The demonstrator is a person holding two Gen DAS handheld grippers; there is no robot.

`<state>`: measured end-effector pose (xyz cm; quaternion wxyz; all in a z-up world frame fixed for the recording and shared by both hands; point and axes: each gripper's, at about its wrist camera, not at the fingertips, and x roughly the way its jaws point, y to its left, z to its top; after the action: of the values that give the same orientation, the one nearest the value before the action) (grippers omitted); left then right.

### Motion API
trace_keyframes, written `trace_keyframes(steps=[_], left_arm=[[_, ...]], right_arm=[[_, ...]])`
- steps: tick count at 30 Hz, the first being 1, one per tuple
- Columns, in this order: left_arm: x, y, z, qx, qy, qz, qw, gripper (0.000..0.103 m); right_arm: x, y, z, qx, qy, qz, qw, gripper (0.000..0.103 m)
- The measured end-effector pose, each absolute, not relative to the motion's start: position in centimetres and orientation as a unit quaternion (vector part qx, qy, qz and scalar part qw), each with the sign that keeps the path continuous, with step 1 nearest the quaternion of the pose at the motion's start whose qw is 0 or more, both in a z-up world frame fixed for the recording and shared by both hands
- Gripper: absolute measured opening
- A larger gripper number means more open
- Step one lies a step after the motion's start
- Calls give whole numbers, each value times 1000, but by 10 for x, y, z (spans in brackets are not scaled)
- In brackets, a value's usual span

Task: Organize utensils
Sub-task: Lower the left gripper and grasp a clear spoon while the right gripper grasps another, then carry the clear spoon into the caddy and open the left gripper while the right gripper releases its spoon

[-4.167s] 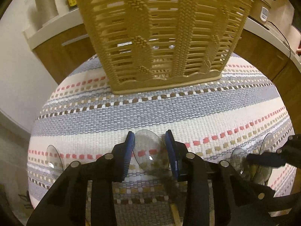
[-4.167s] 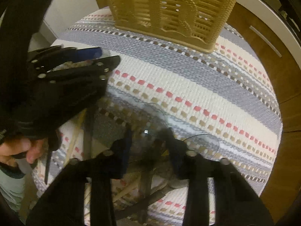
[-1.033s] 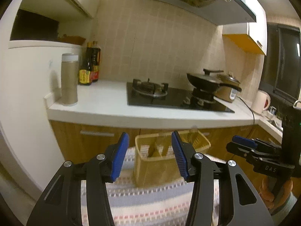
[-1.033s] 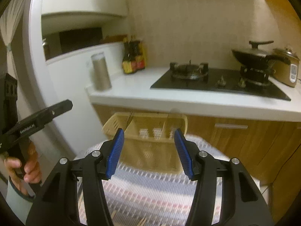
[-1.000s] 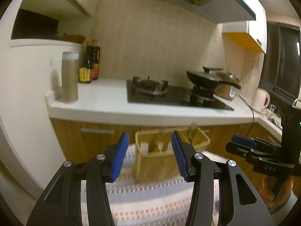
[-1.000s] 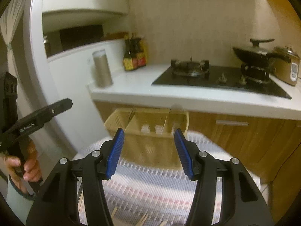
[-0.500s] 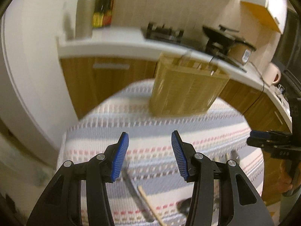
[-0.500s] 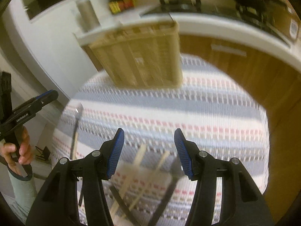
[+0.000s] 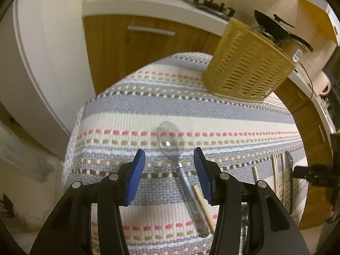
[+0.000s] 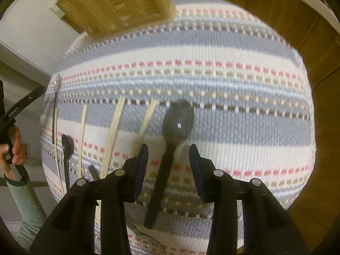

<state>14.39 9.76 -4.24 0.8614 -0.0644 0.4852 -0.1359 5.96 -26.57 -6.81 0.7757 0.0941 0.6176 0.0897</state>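
Observation:
My left gripper (image 9: 169, 159) is open and empty, hovering over a clear plastic spoon (image 9: 170, 140) that lies on the striped cloth (image 9: 131, 104), its handle running back between the jaws beside a wooden chopstick (image 9: 204, 207). My right gripper (image 10: 168, 154) is open and empty above a dark spoon (image 10: 177, 123), whose handle passes between the jaws. Several wooden chopsticks (image 10: 115, 125) and a smaller dark spoon (image 10: 67, 146) lie to its left. The tan slatted utensil basket (image 9: 248, 63) stands at the cloth's far side; it also shows in the right wrist view (image 10: 119, 2).
The cloth-covered table is small and round, with wooden cabinets (image 9: 148, 40) and a white counter (image 9: 153, 6) behind. More chopsticks (image 9: 276, 170) and a spoon (image 9: 289, 161) lie at the right in the left wrist view. The other gripper (image 10: 17, 106) shows at the left edge.
Both grippers have tilted down from looking across the kitchen to looking at the table top. Each now hangs low over a spoon; both stay open.

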Motion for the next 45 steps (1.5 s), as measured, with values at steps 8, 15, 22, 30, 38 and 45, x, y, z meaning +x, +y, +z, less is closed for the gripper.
trace_keyframes(steps=[8, 15, 22, 30, 38, 45], left_arm=[[159, 100, -67, -85, 521, -135, 838, 46], [159, 79, -68, -15, 529, -123, 840, 48], [159, 60, -70, 40, 533, -100, 839, 49], [153, 41, -67, 87, 536, -97, 834, 21], [140, 48, -55, 34, 505, -110, 856, 10], [126, 54, -9, -9, 428, -132, 894, 10]], right_arm=[[59, -244, -69, 49, 630, 73, 772, 17], [63, -224, -77, 8, 639, 65, 766, 13], [73, -219, -78, -3, 651, 64, 756, 13], [84, -209, -81, -20, 657, 67, 751, 13], [79, -216, -76, -9, 634, 88, 768, 10], [74, -229, -53, 10, 591, 104, 800, 9]])
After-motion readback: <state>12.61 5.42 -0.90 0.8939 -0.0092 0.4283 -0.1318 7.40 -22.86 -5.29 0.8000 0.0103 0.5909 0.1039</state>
